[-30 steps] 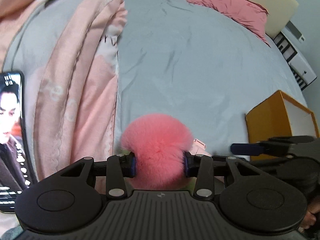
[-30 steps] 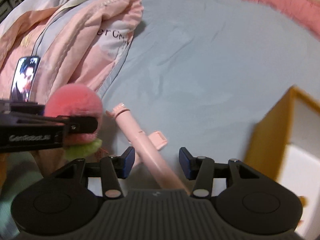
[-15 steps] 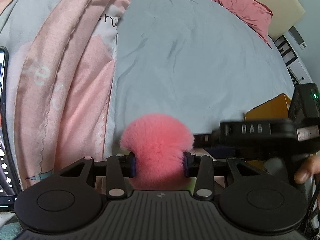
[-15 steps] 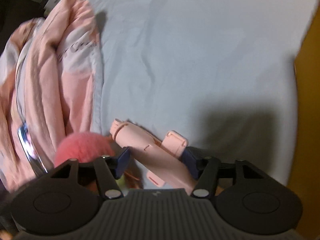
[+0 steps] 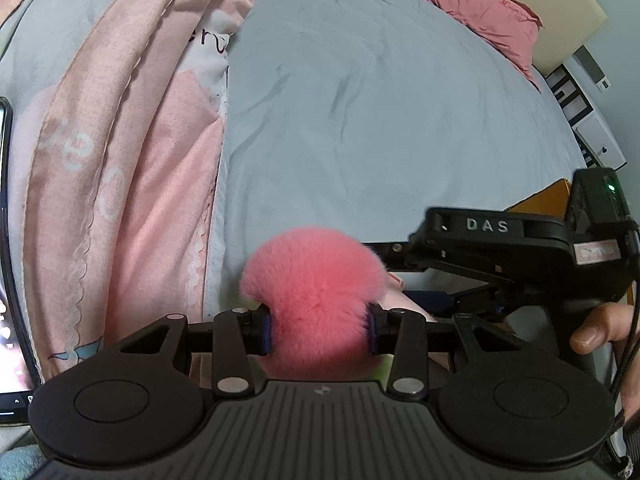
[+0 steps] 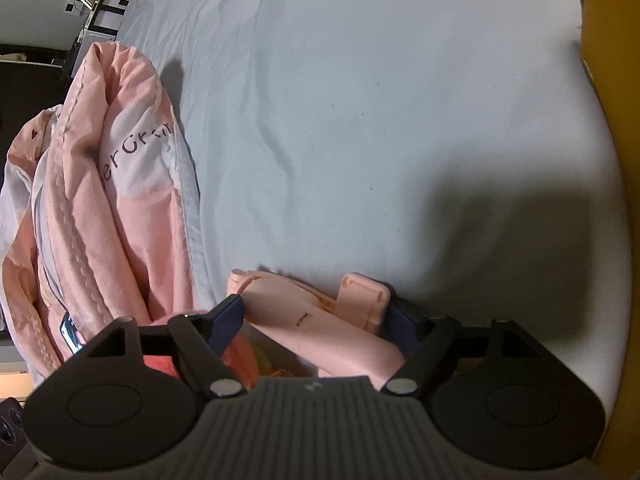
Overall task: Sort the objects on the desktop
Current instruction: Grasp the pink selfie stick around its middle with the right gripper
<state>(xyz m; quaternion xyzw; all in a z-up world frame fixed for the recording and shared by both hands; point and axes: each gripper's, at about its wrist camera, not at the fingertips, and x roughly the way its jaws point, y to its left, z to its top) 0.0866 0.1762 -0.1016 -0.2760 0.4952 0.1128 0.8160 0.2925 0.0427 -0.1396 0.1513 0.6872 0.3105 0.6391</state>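
Observation:
My left gripper (image 5: 318,326) is shut on a fluffy pink pom-pom (image 5: 316,284), held just above the grey-blue bed sheet (image 5: 380,120). A bit of green shows under the pom-pom. My right gripper (image 6: 316,320) lies low over the sheet with its jaws on either side of a pale pink plastic tool (image 6: 320,316) with a side clip; the pads look to touch it. The right gripper's body (image 5: 520,248) crosses the left wrist view at right. The pom-pom (image 6: 240,356) shows under the right gripper's left finger.
A pink and white quilt (image 5: 120,160) is bunched along the left. A phone (image 5: 8,260) with a lit screen lies at the far left. An orange box (image 5: 548,198) stands at right behind the right gripper, its wall (image 6: 612,120) fills the right wrist view's right edge. Pink pillows (image 5: 460,0) lie far back.
The right gripper rolled on its side, dropped low and closed in around the pink tool. The left gripper kept hold of the pom-pom and shifted slightly; the right gripper now crosses its view.

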